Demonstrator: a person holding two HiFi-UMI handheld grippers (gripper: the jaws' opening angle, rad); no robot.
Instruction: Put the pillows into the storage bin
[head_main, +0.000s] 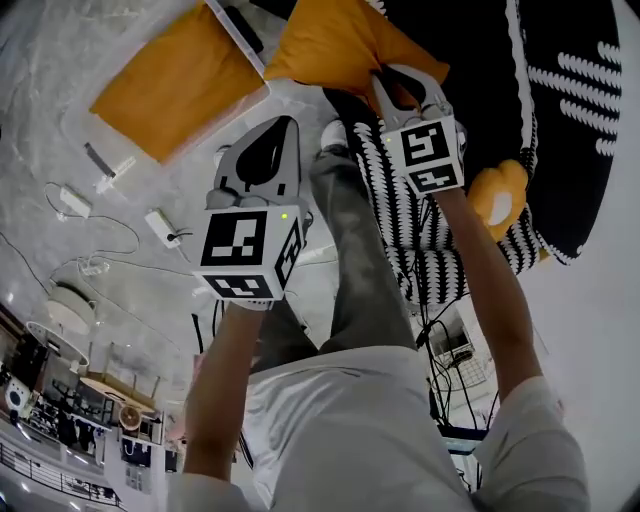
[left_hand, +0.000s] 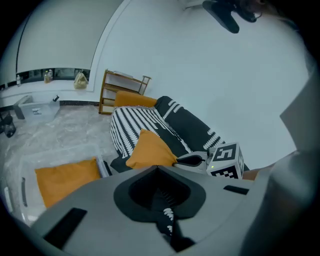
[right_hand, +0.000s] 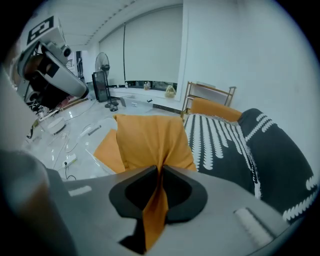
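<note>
A clear storage bin (head_main: 240, 45) stands on the floor at the upper left, with one orange pillow (head_main: 175, 80) lying in it. My right gripper (head_main: 400, 85) is shut on a corner of a second orange pillow (head_main: 335, 40). In the right gripper view its cloth (right_hand: 150, 140) is pinched between the jaws and hangs over the sofa's edge beside the bin. My left gripper (head_main: 265, 150) hovers lower and to the left with its jaws together. A dark scrap with white marks shows in its slot, and I cannot tell if it is held. A third orange pillow (right_hand: 212, 109) rests on the sofa.
Black-and-white patterned pillows (right_hand: 220, 145) cover the sofa (right_hand: 280, 155). The person's legs (head_main: 350, 250) stand between my grippers. Cables and a power adapter (head_main: 160, 228) lie on the marble floor at the left. A wooden rack (left_hand: 122, 82) stands by the wall, and a fan (right_hand: 102, 75) further off.
</note>
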